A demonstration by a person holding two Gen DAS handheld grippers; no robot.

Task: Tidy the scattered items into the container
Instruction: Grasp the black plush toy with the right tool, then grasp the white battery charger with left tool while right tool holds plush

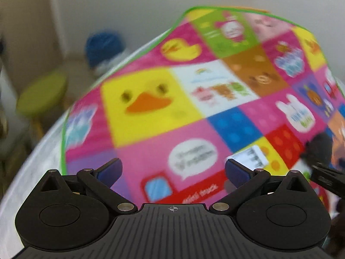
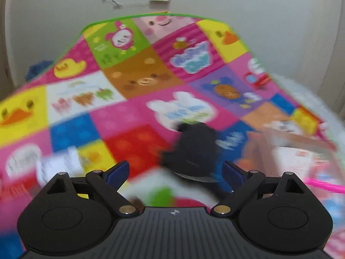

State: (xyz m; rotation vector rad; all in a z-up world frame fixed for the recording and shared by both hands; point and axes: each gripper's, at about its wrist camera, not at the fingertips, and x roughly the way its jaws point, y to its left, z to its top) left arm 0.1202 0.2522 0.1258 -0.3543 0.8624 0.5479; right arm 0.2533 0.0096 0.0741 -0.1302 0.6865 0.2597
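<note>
A colourful patchwork play mat (image 1: 151, 116) (image 2: 133, 133) fills both views. A black, blurred item (image 2: 194, 149) lies on it just ahead of my right gripper (image 2: 175, 172), which is open; the pads stand wide on either side and do not press on it. The same black item (image 1: 319, 149) shows at the right edge of the left wrist view. My left gripper (image 1: 172, 170) is open with nothing between its pads. A small white printed item (image 1: 250, 156) (image 2: 58, 164) lies beside the left gripper's right fingertip. A brown box (image 2: 280, 133), blurred, stands at the right.
A pink strip (image 2: 323, 186) and pale packets lie by the box. A white and green item (image 2: 159, 190) lies under the right gripper. Off the mat's left edge are a green stool (image 1: 41, 95) and a blue bundle (image 1: 103, 47). A wall stands behind.
</note>
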